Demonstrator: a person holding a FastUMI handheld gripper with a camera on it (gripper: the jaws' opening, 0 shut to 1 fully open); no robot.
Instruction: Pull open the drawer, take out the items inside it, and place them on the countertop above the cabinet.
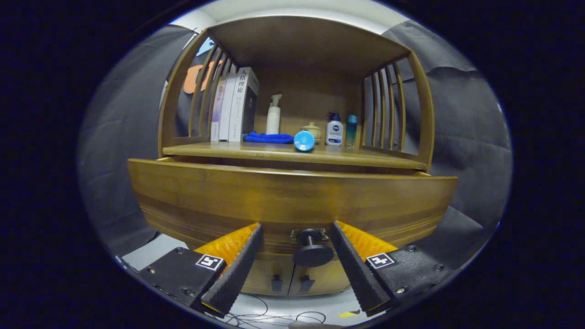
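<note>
**Gripper view: fingers spread either side of the drawer knob**

Gripper view looks straight at a wooden cabinet [292, 201], and the gripper [296, 228] sits low in front of it with its fingers held wide apart; the dark round knob [313, 250] of the drawer [292, 194] stands right between them — neither finger touches it, a clear gap on each side.

That drawer front looms large and bowed across the scene, seeming to jut slightly forward of the cabinet; whether it is truly pulled out I cannot tell, and its inside is hidden. Below the knob, two small dark handles [290, 283] mark a pair of lower doors.

Up beyond the fingers — the countertop [219, 149], a shelf framed by slatted wooden sides and a wooden roof; on it, a row of upright books [235, 105] stands against the left slats, a blue cloth [268, 137] lies beside them, a white pump bottle [273, 115] rises behind the cloth; a blue round cap or lid [304, 140] faces out near the front edge, a small pale lidded jar [312, 130] sits behind it; to the right, a white bottle with a blue label [334, 130] and a slim teal bottle [351, 130] stand side by side.

Thin cables [274, 315] trail over the pale floor beneath the gripper.
</note>
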